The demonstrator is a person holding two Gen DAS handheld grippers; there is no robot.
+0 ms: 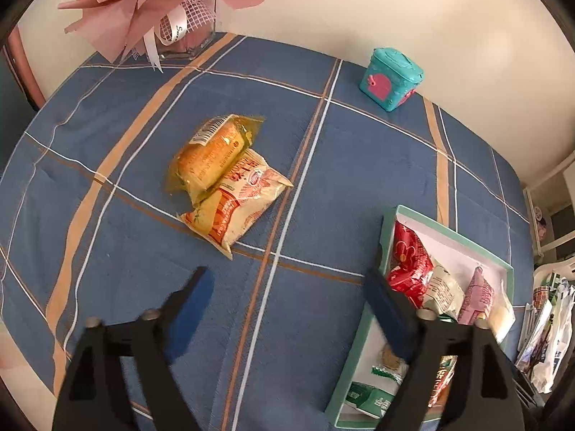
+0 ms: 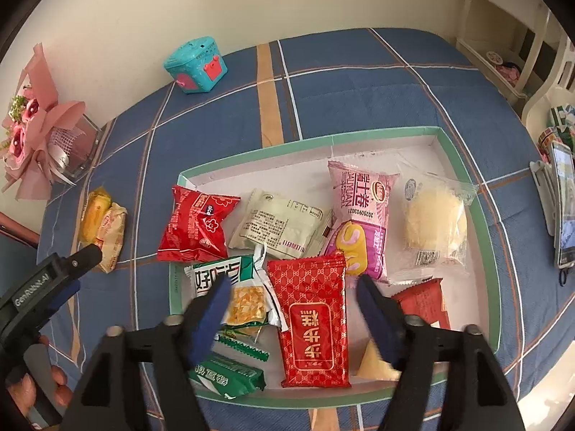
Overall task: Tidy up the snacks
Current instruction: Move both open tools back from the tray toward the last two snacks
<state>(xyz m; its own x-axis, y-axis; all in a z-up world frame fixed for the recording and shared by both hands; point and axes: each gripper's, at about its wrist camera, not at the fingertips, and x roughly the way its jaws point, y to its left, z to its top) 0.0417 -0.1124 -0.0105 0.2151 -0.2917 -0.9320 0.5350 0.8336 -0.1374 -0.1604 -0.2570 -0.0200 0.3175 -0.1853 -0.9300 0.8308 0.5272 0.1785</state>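
My left gripper (image 1: 287, 280) is open over the blue checked tablecloth (image 1: 323, 165), with nothing between its fingers. Beyond it lie a yellow cake packet (image 1: 212, 158) and a cream-and-orange packet (image 1: 240, 201), overlapping. The teal-rimmed white box (image 1: 390, 222) is at its right. My right gripper (image 2: 293, 283) hangs open over that box (image 2: 312, 143). A long red packet (image 2: 312, 323) lies under the gap, and the pads are not touching it. Also in the box are a red bag (image 2: 197, 226), a cream packet (image 2: 280, 226), a pink packet (image 2: 363, 215), a clear-wrapped bun (image 2: 435, 222) and green packets (image 2: 226, 377).
A teal toy box (image 1: 391, 79) and a pink bouquet in a glass vase (image 1: 143, 7) stand at the table's far edge by the wall. A phone on a stand (image 2: 564, 208) sits at the right edge. White furniture (image 2: 521, 54) stands beyond the table.
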